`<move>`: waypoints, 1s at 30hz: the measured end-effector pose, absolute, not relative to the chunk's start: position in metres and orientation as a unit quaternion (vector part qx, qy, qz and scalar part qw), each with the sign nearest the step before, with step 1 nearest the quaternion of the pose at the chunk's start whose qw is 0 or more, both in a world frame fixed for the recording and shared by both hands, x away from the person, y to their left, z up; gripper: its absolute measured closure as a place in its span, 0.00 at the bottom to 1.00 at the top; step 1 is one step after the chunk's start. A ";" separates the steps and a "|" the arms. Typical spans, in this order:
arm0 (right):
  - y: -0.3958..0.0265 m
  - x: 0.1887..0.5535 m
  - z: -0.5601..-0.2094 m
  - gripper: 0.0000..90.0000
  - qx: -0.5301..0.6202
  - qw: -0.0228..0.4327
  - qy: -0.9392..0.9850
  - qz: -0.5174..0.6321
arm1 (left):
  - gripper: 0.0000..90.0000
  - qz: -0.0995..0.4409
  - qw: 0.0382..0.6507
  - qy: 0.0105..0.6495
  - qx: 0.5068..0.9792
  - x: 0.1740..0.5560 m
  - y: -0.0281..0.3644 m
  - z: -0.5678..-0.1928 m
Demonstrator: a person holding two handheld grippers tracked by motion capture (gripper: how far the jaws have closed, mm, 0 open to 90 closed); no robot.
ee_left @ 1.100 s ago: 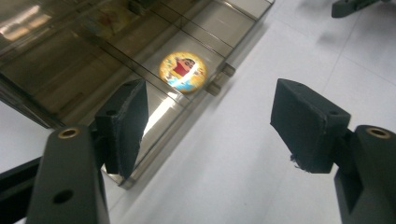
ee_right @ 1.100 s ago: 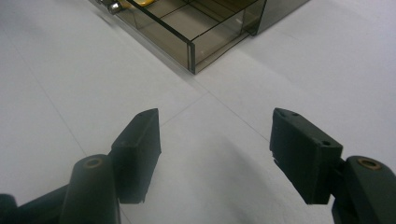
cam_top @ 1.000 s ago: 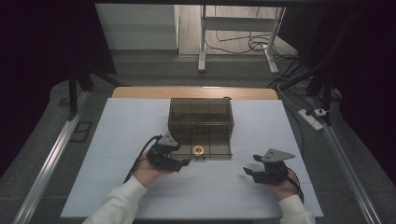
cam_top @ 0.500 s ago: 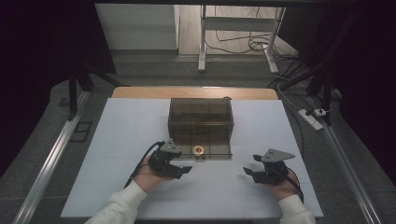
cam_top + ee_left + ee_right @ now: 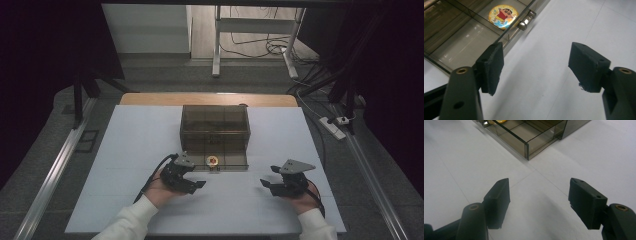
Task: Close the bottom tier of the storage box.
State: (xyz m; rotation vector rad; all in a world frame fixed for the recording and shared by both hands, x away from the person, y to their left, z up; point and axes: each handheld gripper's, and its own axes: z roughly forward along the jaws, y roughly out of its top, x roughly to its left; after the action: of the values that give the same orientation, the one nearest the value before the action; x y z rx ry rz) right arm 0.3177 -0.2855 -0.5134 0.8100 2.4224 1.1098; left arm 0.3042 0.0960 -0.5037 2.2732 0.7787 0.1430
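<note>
A smoky see-through box (image 5: 215,120) stands mid-table with its drawer (image 5: 216,159) pulled out toward me. In the drawer lies a round cartoon badge (image 5: 212,160) (image 5: 503,14), just behind the drawer's metal knob (image 5: 526,20). My left gripper (image 5: 196,184) (image 5: 537,57) hovers just in front of the drawer's left part; it is open, its jaws have just been closing slightly, and nothing is between them. My right gripper (image 5: 266,183) (image 5: 539,187) rests open and empty near the table's front right, facing the drawer's corner (image 5: 526,145).
The white tabletop (image 5: 125,150) stretches wide on both sides of the box. A wooden edge (image 5: 150,99) runs along the far side. Beyond the table, cables and a power strip (image 5: 334,124) lie on the floor.
My left gripper has drawn back a little from the drawer front toward the near edge. The right gripper has stayed put.
</note>
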 end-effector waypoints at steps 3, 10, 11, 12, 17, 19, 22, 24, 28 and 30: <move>-0.285 0.318 -0.514 0.38 0.285 0.177 0.857 0.391 | 0.40 0.056 0.355 0.296 0.885 0.304 0.093 -0.506; -0.285 0.318 -0.514 0.38 0.286 0.177 0.856 0.392 | 0.54 0.066 0.343 0.293 0.890 0.306 0.086 -0.516; -0.285 0.318 -0.514 0.38 0.286 0.177 0.857 0.391 | 0.57 0.069 0.340 0.293 0.891 0.306 0.085 -0.517; -0.285 0.318 -0.514 0.38 0.286 0.177 0.857 0.391 | 0.61 0.072 0.338 0.293 0.892 0.307 0.084 -0.518; -0.285 0.316 -0.513 0.38 0.286 0.179 0.857 0.390 | 0.86 0.077 0.333 0.293 0.893 0.312 0.082 -0.524; -0.286 0.316 -0.513 0.38 0.288 0.179 0.856 0.390 | 0.97 0.078 0.330 0.291 0.894 0.313 0.080 -0.526; -0.286 0.316 -0.513 0.38 0.289 0.179 0.856 0.390 | 0.98 0.085 0.326 0.289 0.896 0.314 0.077 -0.528; -0.286 0.316 -0.513 0.38 0.289 0.179 0.856 0.389 | 0.98 0.089 0.326 0.290 0.895 0.315 0.075 -0.528; -0.286 0.317 -0.513 0.38 0.288 0.179 0.856 0.390 | 0.99 0.097 0.330 0.292 0.892 0.318 0.072 -0.527; -0.286 0.317 -0.513 0.38 0.287 0.179 0.856 0.390 | 0.98 0.098 0.332 0.292 0.892 0.319 0.070 -0.527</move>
State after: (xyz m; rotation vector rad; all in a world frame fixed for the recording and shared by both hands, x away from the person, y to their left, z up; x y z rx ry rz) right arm 0.3169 -0.2858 -0.5132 0.8120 2.4205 1.1019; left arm 0.3192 0.0705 -0.5268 2.3300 0.7642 0.2569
